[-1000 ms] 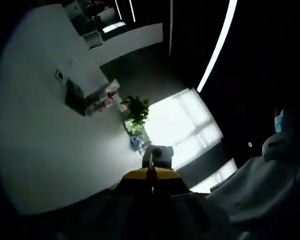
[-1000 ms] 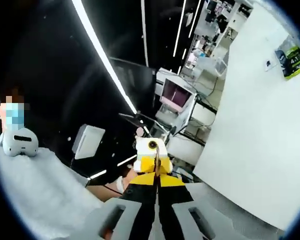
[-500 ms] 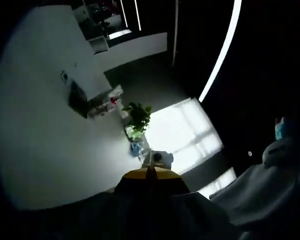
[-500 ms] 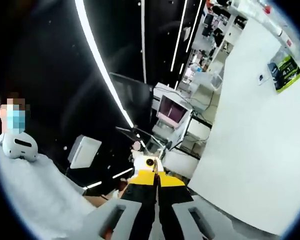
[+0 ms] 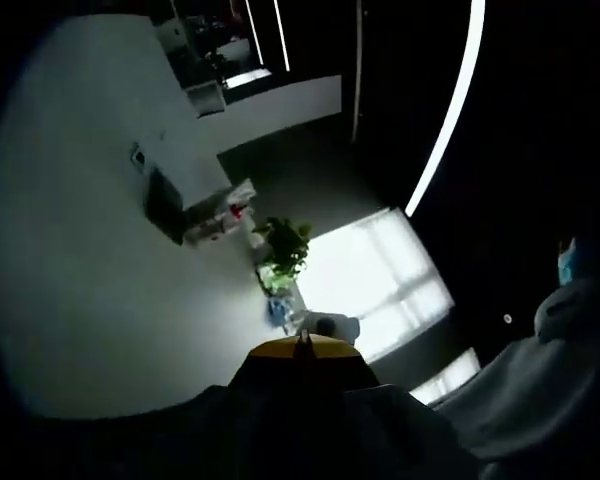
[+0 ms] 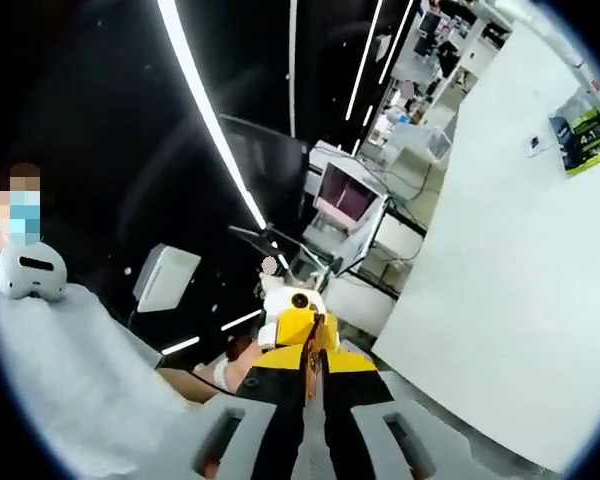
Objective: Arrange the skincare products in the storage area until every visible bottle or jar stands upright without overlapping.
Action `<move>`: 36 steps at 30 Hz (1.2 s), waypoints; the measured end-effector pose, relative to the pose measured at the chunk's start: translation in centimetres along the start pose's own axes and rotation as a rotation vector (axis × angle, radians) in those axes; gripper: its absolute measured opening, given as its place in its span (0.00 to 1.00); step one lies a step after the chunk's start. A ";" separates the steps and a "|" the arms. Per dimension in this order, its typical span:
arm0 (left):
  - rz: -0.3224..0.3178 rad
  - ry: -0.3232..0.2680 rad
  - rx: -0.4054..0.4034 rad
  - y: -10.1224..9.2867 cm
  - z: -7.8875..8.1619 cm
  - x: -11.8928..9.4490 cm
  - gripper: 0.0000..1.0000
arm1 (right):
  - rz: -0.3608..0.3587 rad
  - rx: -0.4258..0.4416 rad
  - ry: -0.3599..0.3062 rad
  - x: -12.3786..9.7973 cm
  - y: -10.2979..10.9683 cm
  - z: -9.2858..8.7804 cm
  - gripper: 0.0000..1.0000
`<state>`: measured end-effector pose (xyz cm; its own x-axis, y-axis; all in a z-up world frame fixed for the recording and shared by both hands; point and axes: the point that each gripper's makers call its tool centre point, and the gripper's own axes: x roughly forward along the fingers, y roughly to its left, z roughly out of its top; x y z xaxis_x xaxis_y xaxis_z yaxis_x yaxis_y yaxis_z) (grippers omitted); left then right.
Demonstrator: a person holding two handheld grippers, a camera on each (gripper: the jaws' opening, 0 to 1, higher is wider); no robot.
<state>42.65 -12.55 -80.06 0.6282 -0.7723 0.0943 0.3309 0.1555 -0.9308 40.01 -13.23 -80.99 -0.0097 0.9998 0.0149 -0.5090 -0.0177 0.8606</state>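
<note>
A dim room tilts across both views. In the left gripper view, a broad pale grey wall (image 5: 80, 290) fills the left half, with a small white wall socket (image 5: 138, 157) in the upper left and a leafy green potted plant (image 5: 285, 247) at centre. A bright paned window (image 5: 375, 283) glows right of centre, and a long white ceiling light strip (image 5: 448, 105) crosses the dark upper right. In the right gripper view, a large white panel wall (image 6: 500, 280) occupies the right side, carrying a green and black poster (image 6: 587, 133) at upper right. A pink-screened monitor (image 6: 345, 196) sits at centre beneath thin white light lines (image 6: 208, 110).
</note>
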 end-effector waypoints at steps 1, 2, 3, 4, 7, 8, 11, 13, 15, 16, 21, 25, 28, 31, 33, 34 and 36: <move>0.008 0.000 0.006 0.2 -0.1 0.0 0.00 | 0.007 0.005 -0.008 -0.2 0.0 0.2 0.00; 0.000 0.004 0.008 0.1 -0.2 0.1 0.00 | 0.014 0.013 -0.004 -0.3 0.1 0.1 0.00; -0.033 0.007 0.011 -0.5 -0.2 0.1 0.00 | 0.024 0.023 -0.011 -0.5 0.3 0.3 0.00; -0.038 0.006 -0.007 -0.4 -0.1 0.1 0.00 | 0.028 0.030 -0.030 -0.6 0.5 0.7 0.00; -0.035 0.044 -0.016 -0.3 -0.3 -0.2 0.00 | 0.023 0.054 -0.069 -1.0 0.1 1.4 0.00; -0.027 0.064 0.002 -0.3 -0.5 -0.4 0.00 | 0.023 0.062 -0.077 -1.1 0.1 1.6 0.00; -0.014 0.092 0.028 -0.3 -0.6 -0.7 0.00 | 0.018 0.063 -0.090 -1.1 0.2 1.7 0.00; -0.006 0.103 0.070 -0.2 -0.6 -1.0 0.00 | 0.021 0.064 -0.086 -1.0 0.2 1.6 0.00; -0.007 0.105 0.063 -0.2 -0.6 -1.0 0.00 | 0.020 0.069 -0.082 -0.9 0.1 1.5 0.00; -0.006 0.104 0.056 -0.2 -0.6 -1.0 0.00 | 0.022 0.062 -0.083 -0.8 0.3 1.5 0.00; 0.003 0.073 0.022 0.1 0.2 -1.2 0.00 | -0.017 -0.042 -0.087 -0.8 0.4 1.6 0.00; -0.021 0.073 -0.002 -0.3 0.4 -1.0 0.00 | -0.011 -0.040 -0.066 -0.3 0.5 1.2 0.00; -0.020 0.090 0.007 0.0 0.4 -1.0 0.00 | -0.004 -0.055 -0.067 -0.4 0.7 1.3 0.00; -0.028 0.119 -0.029 -0.2 0.3 -0.9 0.00 | 0.015 -0.024 -0.073 -0.6 0.7 1.5 0.00; -0.024 0.140 -0.003 -0.1 0.1 -0.9 0.00 | 0.016 0.004 -0.075 -0.7 0.6 1.6 0.00; -0.024 0.146 -0.007 -0.1 0.1 -0.9 0.00 | 0.017 0.008 -0.078 -0.8 0.5 1.6 0.00; -0.025 0.155 -0.016 0.1 0.0 -0.9 0.00 | 0.016 0.010 -0.083 -0.8 0.5 1.7 0.00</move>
<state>42.14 -11.83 -80.22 0.5037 -0.8616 0.0628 0.3327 0.1263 -0.9345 41.23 -14.08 -79.74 0.0539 0.9961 0.0700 -0.5010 -0.0337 0.8648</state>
